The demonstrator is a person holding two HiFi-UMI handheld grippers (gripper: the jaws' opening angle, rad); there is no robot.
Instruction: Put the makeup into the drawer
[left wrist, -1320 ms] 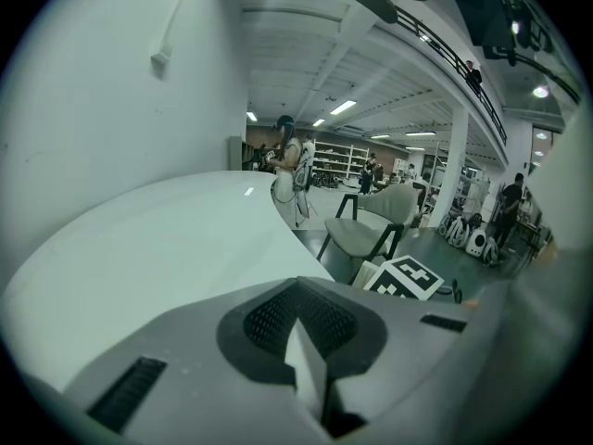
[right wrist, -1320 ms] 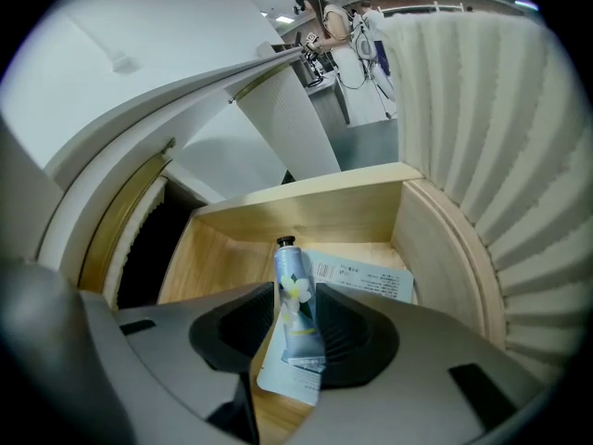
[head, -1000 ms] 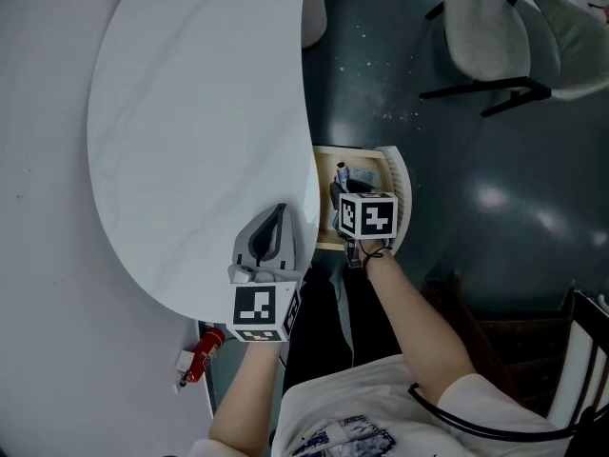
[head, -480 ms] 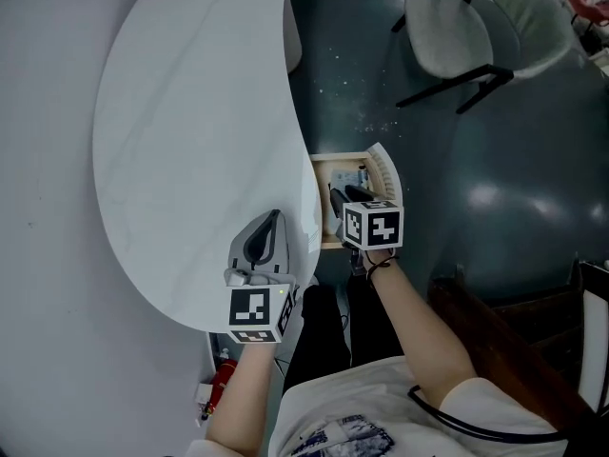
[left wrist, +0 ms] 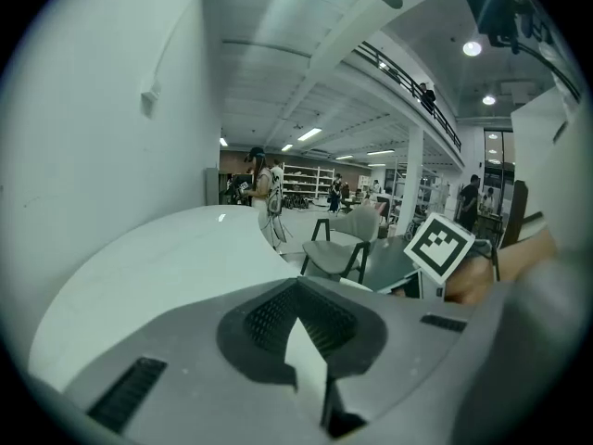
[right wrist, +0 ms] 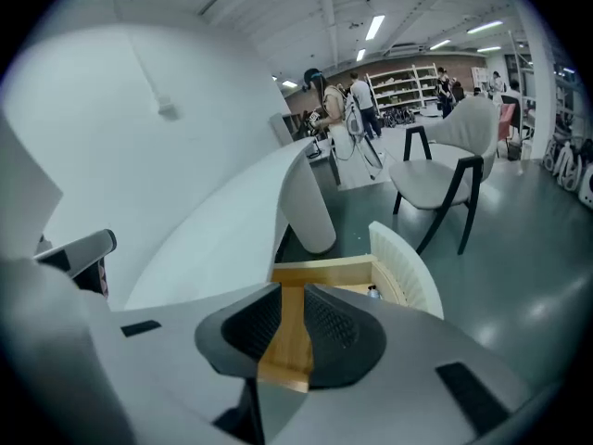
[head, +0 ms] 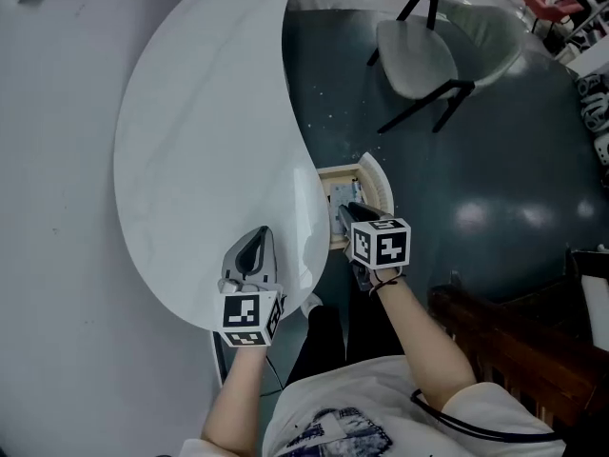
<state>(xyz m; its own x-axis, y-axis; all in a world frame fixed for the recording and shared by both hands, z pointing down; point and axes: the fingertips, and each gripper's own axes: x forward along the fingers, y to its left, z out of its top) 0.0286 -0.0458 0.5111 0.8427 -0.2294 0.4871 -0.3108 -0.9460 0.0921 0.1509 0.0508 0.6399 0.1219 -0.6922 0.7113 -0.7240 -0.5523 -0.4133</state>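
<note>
My right claw (head: 348, 209) hangs over the open drawer (head: 343, 171), which juts from the white table (head: 200, 131) at the claw's 12 o'clock. Its jaws, just now closing, stand a slit apart with nothing between them. The makeup (right wrist: 373, 292) lies inside the drawer, mostly hidden. My left claw (head: 257, 240), at 8 o'clock of the right, is pressed together and empty above the tabletop's edge.
</note>
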